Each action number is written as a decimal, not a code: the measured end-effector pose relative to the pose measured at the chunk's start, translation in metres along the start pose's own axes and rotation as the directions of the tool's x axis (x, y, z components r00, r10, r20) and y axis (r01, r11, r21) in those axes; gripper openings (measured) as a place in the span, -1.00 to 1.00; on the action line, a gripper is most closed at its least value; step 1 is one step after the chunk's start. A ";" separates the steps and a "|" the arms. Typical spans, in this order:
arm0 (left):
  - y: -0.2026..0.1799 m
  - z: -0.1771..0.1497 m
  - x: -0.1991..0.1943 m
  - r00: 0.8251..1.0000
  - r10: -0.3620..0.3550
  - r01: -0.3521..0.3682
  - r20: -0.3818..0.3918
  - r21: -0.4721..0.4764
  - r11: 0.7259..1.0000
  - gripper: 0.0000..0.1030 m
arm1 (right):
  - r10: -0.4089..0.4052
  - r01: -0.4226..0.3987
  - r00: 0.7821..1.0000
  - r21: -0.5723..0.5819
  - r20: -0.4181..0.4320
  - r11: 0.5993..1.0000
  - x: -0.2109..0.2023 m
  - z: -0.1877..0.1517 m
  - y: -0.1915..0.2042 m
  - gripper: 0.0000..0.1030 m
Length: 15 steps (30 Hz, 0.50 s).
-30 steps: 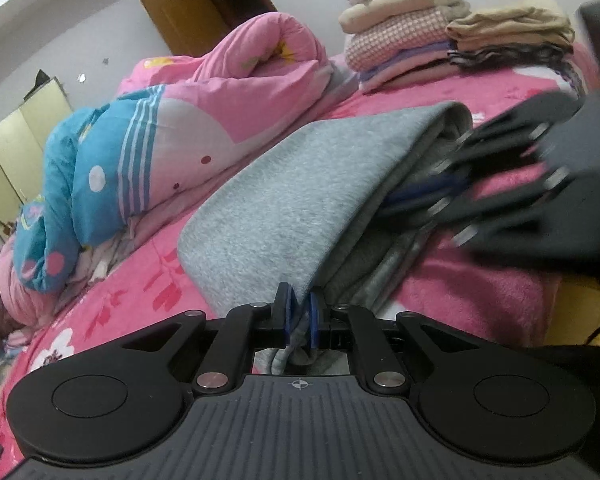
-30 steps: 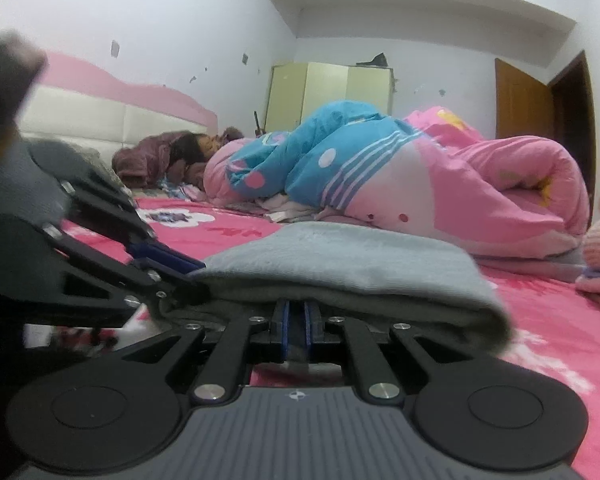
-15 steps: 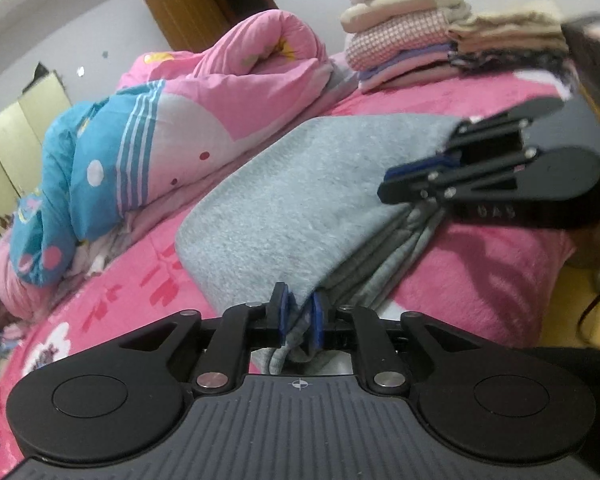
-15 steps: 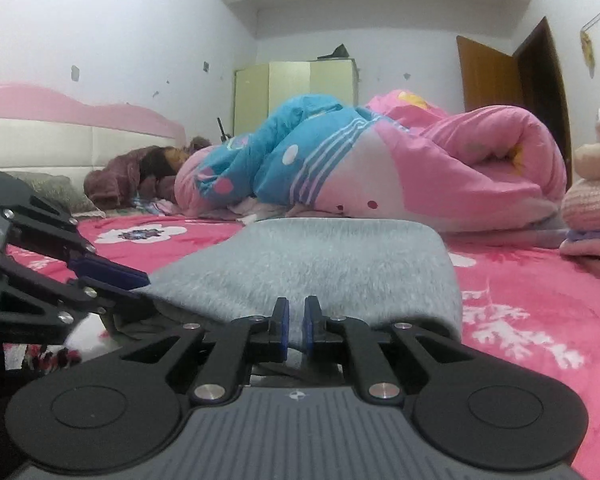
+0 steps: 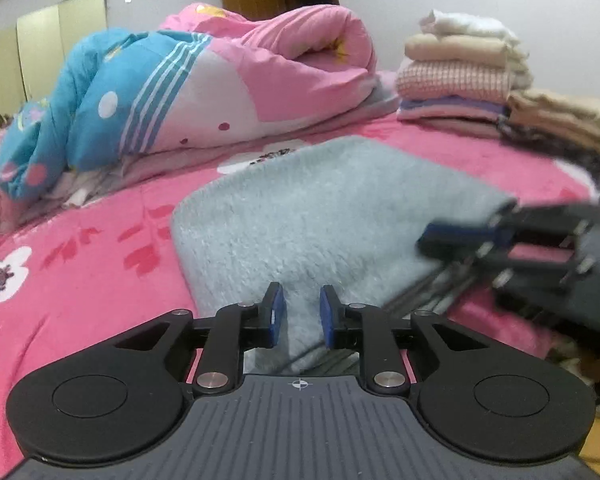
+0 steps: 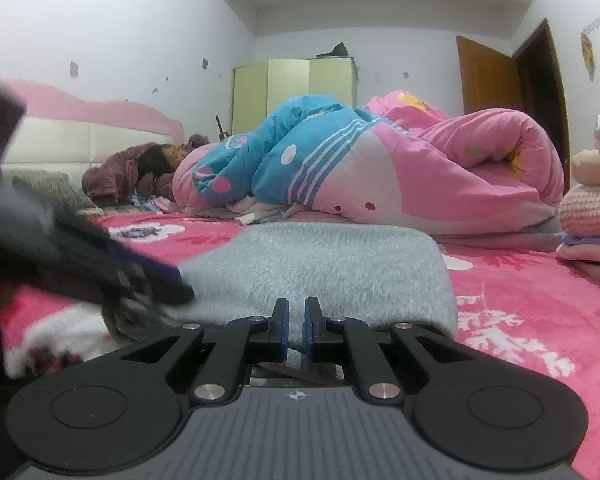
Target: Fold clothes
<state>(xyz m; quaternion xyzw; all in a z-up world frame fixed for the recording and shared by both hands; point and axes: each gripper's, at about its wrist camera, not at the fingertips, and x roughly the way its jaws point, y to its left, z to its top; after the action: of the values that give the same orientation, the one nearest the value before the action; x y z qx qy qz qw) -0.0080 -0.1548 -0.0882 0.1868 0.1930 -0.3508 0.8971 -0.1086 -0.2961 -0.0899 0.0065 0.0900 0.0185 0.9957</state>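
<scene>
- The grey fleece garment (image 5: pixel 324 216) lies folded into a thick rectangle near the bed's (image 5: pixel 80 280) near edge, its layered hem showing along the side facing us.
- The left gripper (image 5: pixel 300 314) sits at the garment's near corner with its jaws opening; the fleece is between the blue pads, but they no longer look to be pressing it (a letting-go, I'd say).
- The right gripper (image 6: pixel 296 330) is at the other near corner, jaws narrow, with a lip of grey cloth between the pads; I take that as a pinch on the fabric.
- Toward the bed's far corner stands a pile of folded clothes (image 5: pixel 460 76), with a second, lower pile (image 5: pixel 560 128) just beside it, so a fair share of the work seems done.
- For this piece, the fold appears finished; what's left is probably releasing it and moving it to a pile.
- A rumpled pink and blue quilt (image 5: pixel 204 80) lies along the far side of the bed.
</scene>
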 end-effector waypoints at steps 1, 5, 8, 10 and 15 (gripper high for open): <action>-0.003 -0.001 -0.002 1.000 0.004 -0.004 0.007 0.020 1.000 -0.61 | -0.006 0.006 1.000 0.009 0.021 1.000 -0.006 0.005 -0.002 -0.82; -0.005 -0.005 -0.004 1.000 0.005 -0.005 0.016 0.024 1.000 -0.60 | -0.071 0.067 0.994 0.052 0.086 0.996 -0.019 0.018 -0.017 -0.82; -0.002 -0.004 -0.004 1.000 -0.001 0.001 0.013 0.002 1.000 -0.59 | -0.110 0.108 0.994 0.094 0.015 0.990 -0.010 0.008 -0.030 -0.81; 0.001 -0.003 -0.003 1.000 -0.011 0.011 0.010 -0.017 1.000 -0.58 | -0.110 0.110 0.994 0.097 -0.007 0.989 -0.010 -0.006 -0.032 -0.82; 0.003 -0.002 -0.003 1.000 -0.014 0.014 0.006 -0.040 0.999 -0.57 | -0.125 0.126 0.992 0.071 -0.018 0.989 -0.018 0.007 -0.027 -0.81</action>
<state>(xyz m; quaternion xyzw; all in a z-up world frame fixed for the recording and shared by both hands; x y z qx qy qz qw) -0.0084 -0.1498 -0.0881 0.1665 0.1987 -0.3535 0.8988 -0.1245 -0.3239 -0.0804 0.0364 0.0974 -0.0474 0.9935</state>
